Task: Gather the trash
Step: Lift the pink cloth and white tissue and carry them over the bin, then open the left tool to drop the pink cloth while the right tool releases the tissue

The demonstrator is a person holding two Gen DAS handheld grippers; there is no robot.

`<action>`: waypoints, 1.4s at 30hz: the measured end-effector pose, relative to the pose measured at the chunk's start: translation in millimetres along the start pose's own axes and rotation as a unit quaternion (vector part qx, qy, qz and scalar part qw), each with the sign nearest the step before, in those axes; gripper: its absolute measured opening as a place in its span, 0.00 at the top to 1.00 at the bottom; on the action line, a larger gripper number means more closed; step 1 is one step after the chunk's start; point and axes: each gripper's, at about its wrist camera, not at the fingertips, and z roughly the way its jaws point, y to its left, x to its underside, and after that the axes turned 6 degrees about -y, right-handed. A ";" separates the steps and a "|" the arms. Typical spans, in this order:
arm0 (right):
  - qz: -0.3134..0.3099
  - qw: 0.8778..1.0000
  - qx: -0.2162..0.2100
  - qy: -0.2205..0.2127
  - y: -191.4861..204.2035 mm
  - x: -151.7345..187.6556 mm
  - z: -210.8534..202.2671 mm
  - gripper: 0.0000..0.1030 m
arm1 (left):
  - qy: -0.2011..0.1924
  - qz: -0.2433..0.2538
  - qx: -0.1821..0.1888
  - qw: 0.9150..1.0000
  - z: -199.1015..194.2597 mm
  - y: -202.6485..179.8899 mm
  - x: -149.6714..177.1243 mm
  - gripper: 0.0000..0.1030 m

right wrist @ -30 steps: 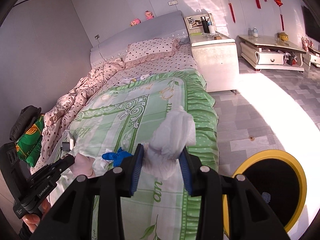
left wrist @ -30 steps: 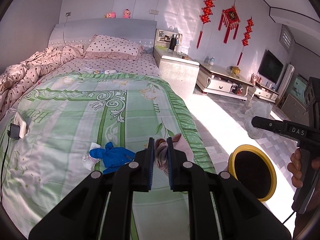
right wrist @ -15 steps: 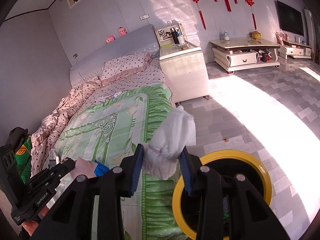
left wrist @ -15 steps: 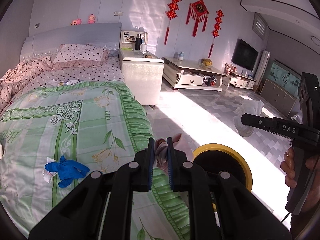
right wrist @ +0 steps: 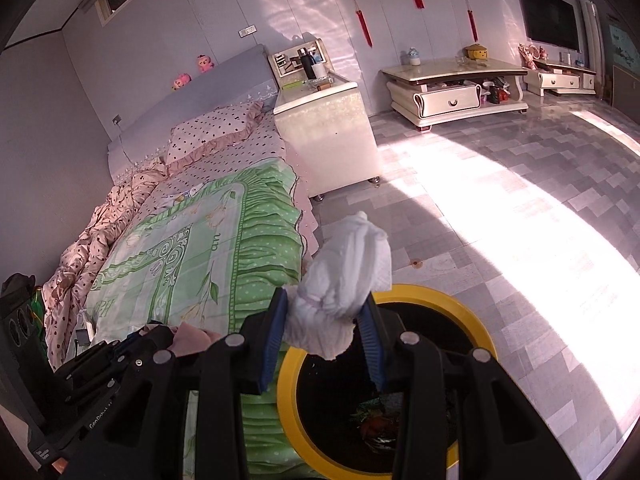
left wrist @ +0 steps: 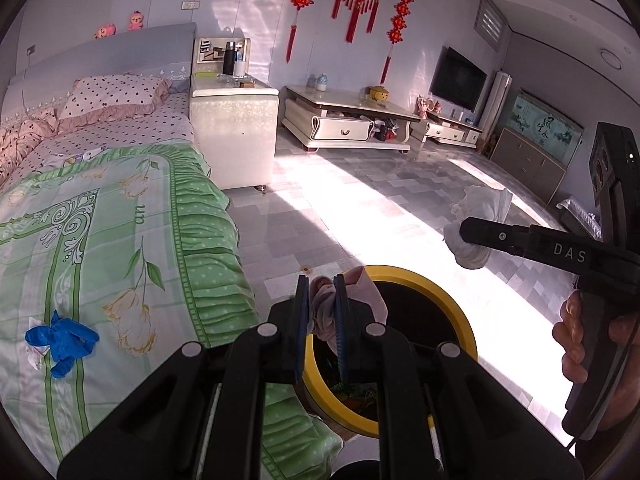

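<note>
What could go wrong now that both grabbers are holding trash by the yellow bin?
The white wad sticks out well past the right gripper's fingers, so it might catch the bin's yellow rim or land on the floor. The left gripper pinches only part of the pink tissue, which could slip out early. The blue glove on the bed could be forgotten.

left cam: on my left fingers, close over bin (left wrist: 466,322), facing floor and TV wall | right cam: same, nearer | shared: bin, bed (right wrist: 224,248), nightstand (left wrist: 234,140)
</note>
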 end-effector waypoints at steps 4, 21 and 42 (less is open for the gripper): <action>0.005 1.000 0.007 0.010 -10.3 5.8 12.5 0.67 | 0.016 0.003 0.010 1.000 22.0 -6.4 7.1 0.89; 0.048 0.997 0.038 0.055 -55.1 25.4 57.5 0.67 | 0.061 0.012 0.023 0.998 84.1 -23.4 39.7 0.88; 0.066 0.995 0.063 0.045 -66.9 27.8 43.7 0.50 | 0.053 0.003 0.022 0.998 72.1 -10.9 42.4 0.65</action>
